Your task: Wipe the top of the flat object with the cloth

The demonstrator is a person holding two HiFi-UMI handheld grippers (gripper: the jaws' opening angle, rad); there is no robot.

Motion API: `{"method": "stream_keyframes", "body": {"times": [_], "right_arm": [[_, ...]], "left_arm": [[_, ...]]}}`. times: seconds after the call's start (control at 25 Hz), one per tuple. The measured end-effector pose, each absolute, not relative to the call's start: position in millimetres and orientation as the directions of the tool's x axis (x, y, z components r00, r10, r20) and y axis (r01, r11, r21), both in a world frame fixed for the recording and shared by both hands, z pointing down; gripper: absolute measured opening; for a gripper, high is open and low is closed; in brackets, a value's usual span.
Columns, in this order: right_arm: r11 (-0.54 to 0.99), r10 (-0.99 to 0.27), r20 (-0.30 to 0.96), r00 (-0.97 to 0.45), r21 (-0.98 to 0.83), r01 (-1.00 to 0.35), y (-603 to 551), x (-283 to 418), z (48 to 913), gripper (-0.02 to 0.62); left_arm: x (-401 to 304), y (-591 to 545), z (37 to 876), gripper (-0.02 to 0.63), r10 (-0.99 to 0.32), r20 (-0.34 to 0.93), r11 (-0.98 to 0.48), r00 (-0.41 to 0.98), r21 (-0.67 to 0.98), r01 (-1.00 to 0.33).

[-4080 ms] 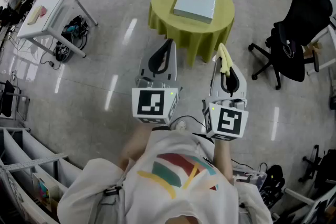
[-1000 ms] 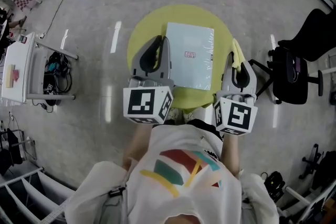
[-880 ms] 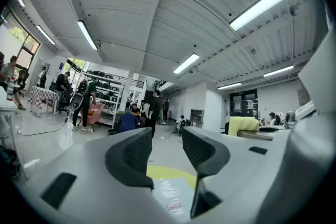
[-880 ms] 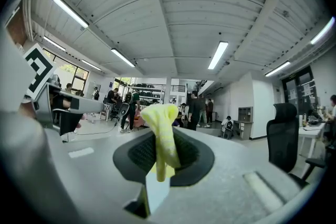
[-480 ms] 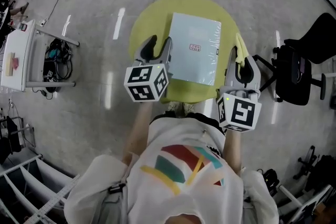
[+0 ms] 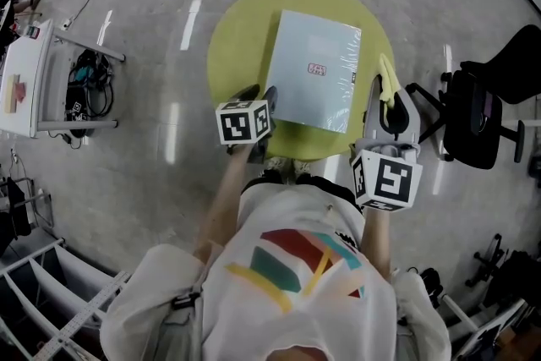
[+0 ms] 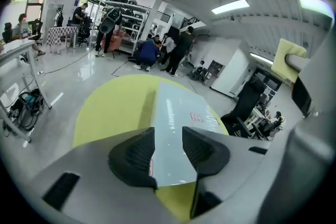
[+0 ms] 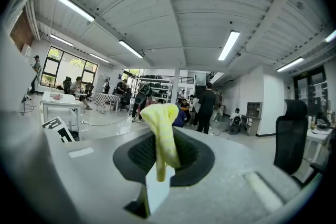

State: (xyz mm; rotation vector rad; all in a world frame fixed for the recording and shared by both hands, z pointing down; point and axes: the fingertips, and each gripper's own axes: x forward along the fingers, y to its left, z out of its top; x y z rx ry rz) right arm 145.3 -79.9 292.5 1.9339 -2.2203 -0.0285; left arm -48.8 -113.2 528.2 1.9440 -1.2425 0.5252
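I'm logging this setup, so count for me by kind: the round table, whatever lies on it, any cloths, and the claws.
Round yellow table: 1
Flat pale box: 1
Yellow cloth: 1
Claws, left claw and right claw: 2
Total: 5

The flat object (image 6: 314, 80) is laid on the round table (image 6: 241, 55), an office chair (image 6: 480, 116) placed at three o'clock.
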Motion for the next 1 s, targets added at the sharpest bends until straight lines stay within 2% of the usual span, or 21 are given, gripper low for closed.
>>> {"method": "stream_keyframes", "body": {"times": [0.6, 1.0], "right_arm": [[0.155, -0.974, 0.188, -0.127, 0.139, -0.978, -77, 147, 312, 0.029], [0.173, -0.968, 0.221, -0.122, 0.228, -0.958, -101, 153, 314, 0.029]], "left_arm": [[-55, -95, 580, 0.126, -0.46, 0.756, -0.167, 0.465, 0.441, -0.882], [-52, -94, 581, 0.107, -0.427, 0.771, -0.207, 0.473, 0.426, -0.881]]}}
